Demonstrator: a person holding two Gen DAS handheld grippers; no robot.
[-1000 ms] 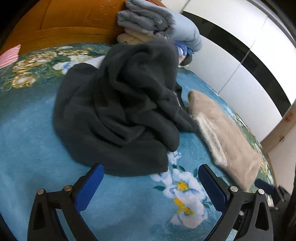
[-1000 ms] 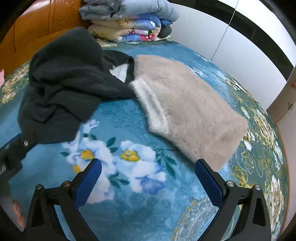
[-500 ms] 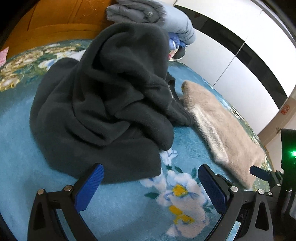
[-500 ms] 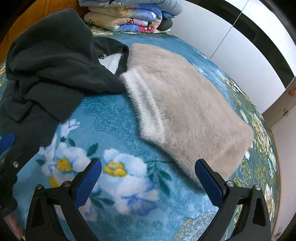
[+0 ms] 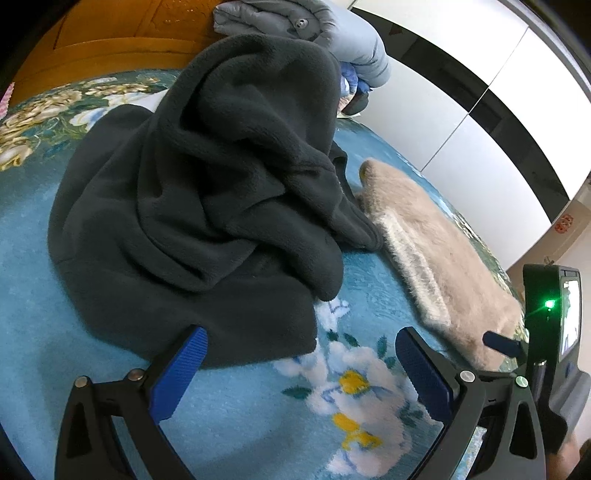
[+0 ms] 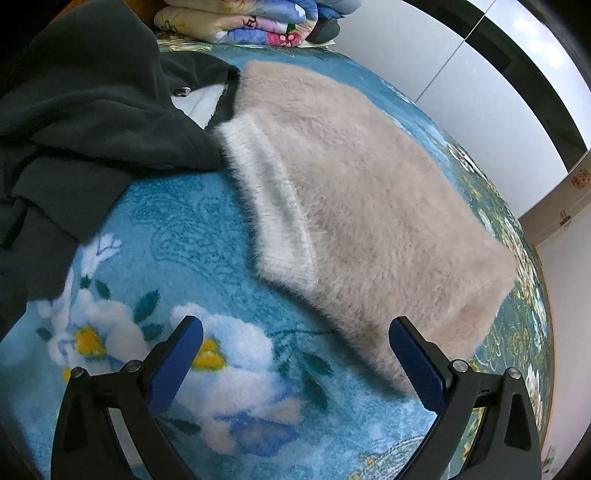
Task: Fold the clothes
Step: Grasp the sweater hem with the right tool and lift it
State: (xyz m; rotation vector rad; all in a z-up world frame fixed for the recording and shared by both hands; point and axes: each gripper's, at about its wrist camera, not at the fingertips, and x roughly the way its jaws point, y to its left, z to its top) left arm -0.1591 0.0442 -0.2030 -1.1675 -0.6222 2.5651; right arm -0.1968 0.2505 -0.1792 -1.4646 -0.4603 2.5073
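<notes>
A crumpled dark grey fleece garment (image 5: 207,192) lies in a heap on the blue floral bedspread (image 5: 55,350); it also shows in the right wrist view (image 6: 81,122) at the upper left. A folded beige fuzzy sweater (image 6: 369,192) lies flat to its right, touching the fleece; it also shows in the left wrist view (image 5: 436,254). My left gripper (image 5: 299,365) is open and empty, just in front of the fleece's near hem. My right gripper (image 6: 295,354) is open and empty, its right finger at the sweater's near edge.
A stack of folded quilts (image 6: 258,18) sits at the head of the bed against an orange wooden headboard (image 5: 103,40). White wardrobe doors (image 5: 461,110) stand beyond the bed's right side. The right gripper's body (image 5: 550,332) shows at the left view's right edge.
Both grippers have moved forward and closer to the clothes. The fleece and the sweater fill more of each view. Both stay open.
</notes>
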